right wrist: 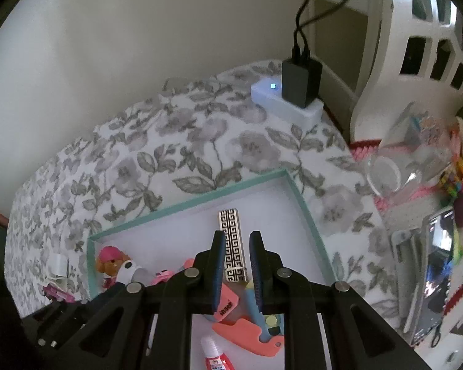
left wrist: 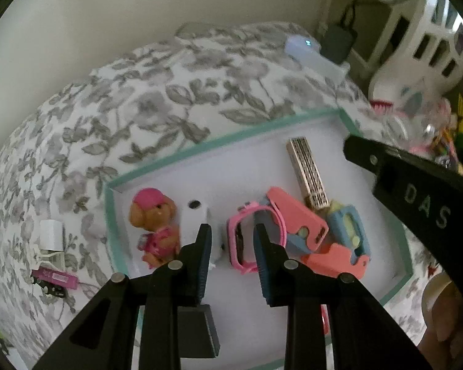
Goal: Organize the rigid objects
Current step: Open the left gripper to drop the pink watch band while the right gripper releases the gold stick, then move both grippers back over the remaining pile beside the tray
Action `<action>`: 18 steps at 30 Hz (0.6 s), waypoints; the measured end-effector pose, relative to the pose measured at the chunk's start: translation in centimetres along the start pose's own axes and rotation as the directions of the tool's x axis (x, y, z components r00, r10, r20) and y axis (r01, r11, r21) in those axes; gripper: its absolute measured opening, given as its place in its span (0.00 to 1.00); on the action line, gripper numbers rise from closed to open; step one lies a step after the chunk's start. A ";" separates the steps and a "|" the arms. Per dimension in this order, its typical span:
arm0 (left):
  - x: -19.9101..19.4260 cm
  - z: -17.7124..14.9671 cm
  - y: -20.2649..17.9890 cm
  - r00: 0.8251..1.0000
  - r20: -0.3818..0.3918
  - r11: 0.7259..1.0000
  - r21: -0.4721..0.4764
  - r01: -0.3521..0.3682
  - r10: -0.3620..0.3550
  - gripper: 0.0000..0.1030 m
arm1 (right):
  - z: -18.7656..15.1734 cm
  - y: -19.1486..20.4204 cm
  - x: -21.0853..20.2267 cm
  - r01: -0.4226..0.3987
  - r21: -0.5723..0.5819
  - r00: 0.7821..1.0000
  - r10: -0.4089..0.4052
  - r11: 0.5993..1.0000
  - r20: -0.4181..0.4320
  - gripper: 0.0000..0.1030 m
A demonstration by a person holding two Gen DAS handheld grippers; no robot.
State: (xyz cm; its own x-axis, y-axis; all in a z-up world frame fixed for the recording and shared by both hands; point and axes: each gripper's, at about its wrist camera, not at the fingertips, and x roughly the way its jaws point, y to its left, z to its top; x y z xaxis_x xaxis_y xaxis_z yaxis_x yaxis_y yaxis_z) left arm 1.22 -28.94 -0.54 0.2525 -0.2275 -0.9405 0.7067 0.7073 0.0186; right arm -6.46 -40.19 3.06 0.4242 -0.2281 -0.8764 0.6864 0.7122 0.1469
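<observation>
Left gripper [left wrist: 233, 231] jaws parted, empty, over the tray [left wrist: 182, 151]; right gripper [right wrist: 236, 237] nearly clenched, empty. We'd lift clear, then fetch the pink stick [left wrist: 57, 277] w/ care.

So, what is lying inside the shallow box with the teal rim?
Inside the teal-rimmed white box: a brown puppy figure with pink cap, a pink watch, a patterned metal bar, coral and blue plastic tools. The left hand-held gripper covers part of the floor.
</observation>
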 end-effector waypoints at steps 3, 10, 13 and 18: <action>-1.2 0.5 1.2 0.999 0.035 0.999 -0.032 -0.005 0.006 0.30 | 0.3 0.4 -1.0 0.015 -0.008 0.999 -0.015 1.000 0.032 0.17; -3.9 1.2 5.0 0.993 0.103 0.990 -0.138 -0.035 0.049 0.45 | 0.6 2.0 -2.3 0.033 -0.033 0.997 -0.030 0.999 0.072 0.20; -4.6 1.3 6.9 0.991 0.119 0.981 -0.191 -0.041 0.065 0.54 | 0.6 2.8 -2.5 0.028 -0.032 0.997 -0.026 0.999 0.079 0.33; -5.4 1.0 10.4 0.985 0.138 0.959 -0.275 -0.063 0.104 0.67 | 0.3 4.3 -2.4 0.021 -0.050 0.997 -0.017 0.999 0.078 0.42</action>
State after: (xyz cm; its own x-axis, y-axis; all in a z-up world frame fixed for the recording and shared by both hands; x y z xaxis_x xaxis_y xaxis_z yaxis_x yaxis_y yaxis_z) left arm 7.88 -21.05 5.07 0.4135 -0.2430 -0.8775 0.4804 0.8769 -0.0165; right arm -4.33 -36.81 5.93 0.4577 -0.2912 -0.8401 0.6643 0.7399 0.1055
